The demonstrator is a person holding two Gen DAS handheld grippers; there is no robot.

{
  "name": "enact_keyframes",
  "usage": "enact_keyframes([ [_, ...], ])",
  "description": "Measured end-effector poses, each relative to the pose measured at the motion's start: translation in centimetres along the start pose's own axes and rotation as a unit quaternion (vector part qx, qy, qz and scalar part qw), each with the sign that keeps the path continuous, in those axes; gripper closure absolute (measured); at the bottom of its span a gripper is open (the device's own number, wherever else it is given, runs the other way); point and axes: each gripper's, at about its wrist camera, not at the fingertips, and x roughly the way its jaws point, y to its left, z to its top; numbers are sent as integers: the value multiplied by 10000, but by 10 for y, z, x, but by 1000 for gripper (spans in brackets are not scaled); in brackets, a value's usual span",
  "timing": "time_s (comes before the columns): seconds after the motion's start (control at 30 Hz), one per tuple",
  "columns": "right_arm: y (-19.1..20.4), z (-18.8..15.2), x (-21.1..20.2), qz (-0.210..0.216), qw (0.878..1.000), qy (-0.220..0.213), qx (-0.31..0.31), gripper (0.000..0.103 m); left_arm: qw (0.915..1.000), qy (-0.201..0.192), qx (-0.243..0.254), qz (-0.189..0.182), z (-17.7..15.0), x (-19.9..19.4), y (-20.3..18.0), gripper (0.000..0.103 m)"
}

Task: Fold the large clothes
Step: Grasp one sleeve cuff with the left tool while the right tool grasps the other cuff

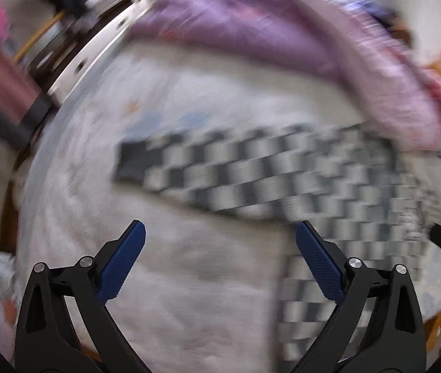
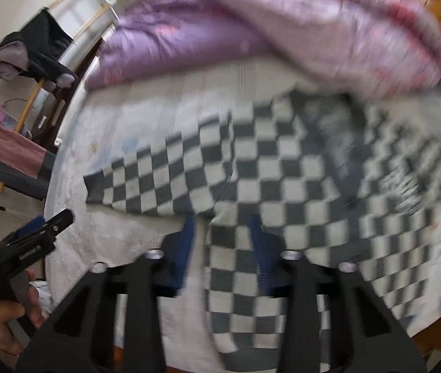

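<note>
Blue pads (image 1: 121, 267) of the left claw (image 1: 220, 261) stand spread wide over the white bed (image 1: 189, 310), nothing between them. To the right, the checkered garment (image 2: 267, 171) lies flat across the bed, below a purple quilt (image 2: 164, 49). Above its near edge hangs the right claw (image 2: 223, 248), jaws partly closed, apparently gripping nothing, though blur hides contact.

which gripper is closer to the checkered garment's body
Right. The right gripper hovers over the checkered garment body's lower edge; the left gripper is off to its side, over white bedding.
</note>
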Motion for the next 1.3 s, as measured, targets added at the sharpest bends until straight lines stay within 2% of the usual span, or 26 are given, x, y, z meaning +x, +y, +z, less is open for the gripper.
enact_keyframes([
  [0.07,4,4,38,83,9998,186,63,80,9994,60,-333,-38,3,32,32,7],
  [0.17,12,9,88,163,9990,412,-73,85,9953,209,-940,-58,9,87,82,18],
  [0.23,17,13,119,200,9983,497,-210,87,9887,362,-1448,-132,10,120,110,20],
  [0.3,20,15,143,247,9979,522,-282,88,9796,400,-1935,-377,9,144,131,20],
  [0.4,20,19,173,242,9974,563,-377,88,9702,204,-2344,-573,11,168,148,21],
  [0.43,19,20,179,217,9975,556,-384,88,9638,112,-2557,-748,12,177,152,22],
  [0.47,17,20,183,224,9975,547,-384,88,9586,92,-2717,-852,13,184,156,26],
  [0.5,14,21,187,227,9976,533,-380,88,9544,42,-2833,-945,14,189,158,34],
  [0.57,10,21,192,196,9977,508,-408,88,9458,-86,-3079,-1031,15,199,163,36],
  [0.6,5,22,195,221,9977,491,-400,88,9450,-98,-3100,-1041,16,202,161,41],
  [0.67,-2,23,198,201,9979,486,-367,88,9446,-121,-3131,-978,19,210,162,43],
  [0.7,-4,23,200,202,9979,499,-348,88,9446,-137,-3140,-947,20,213,163,48],
  [0.8,-13,21,209,190,9980,531,-291,89,9442,-166,-3191,-797,19,220,167,68],
  [0.83,-15,20,210,210,9980,535,-247,89,9431,-214,-3225,-786,18,220,169,78],
  [0.9,-20,18,213,345,9977,561,-135,92,9416,-285,-3249,-840,14,213,174,92],
  [0.93,-20,17,213,354,9978,539,-131,94,9427,-356,-3203,-866,15,208,174,93],
  [1.03,-22,16,219,496,9972,548,-99,101,9551,-644,-2789,-764,21,177,164,93],
  [1.13,-23,14,234,467,9965,692,-100,101,9636,-997,-2395,-644,34,140,145,93],
  [1.2,-24,9,256,342,9946,973,-110,102,9660,-1199,-2195,-657,43,116,129,93],
  [1.3,-30,8,264,474,9943,957,3,102,9674,-1555,-1860,-730,58,72,95,93],
])
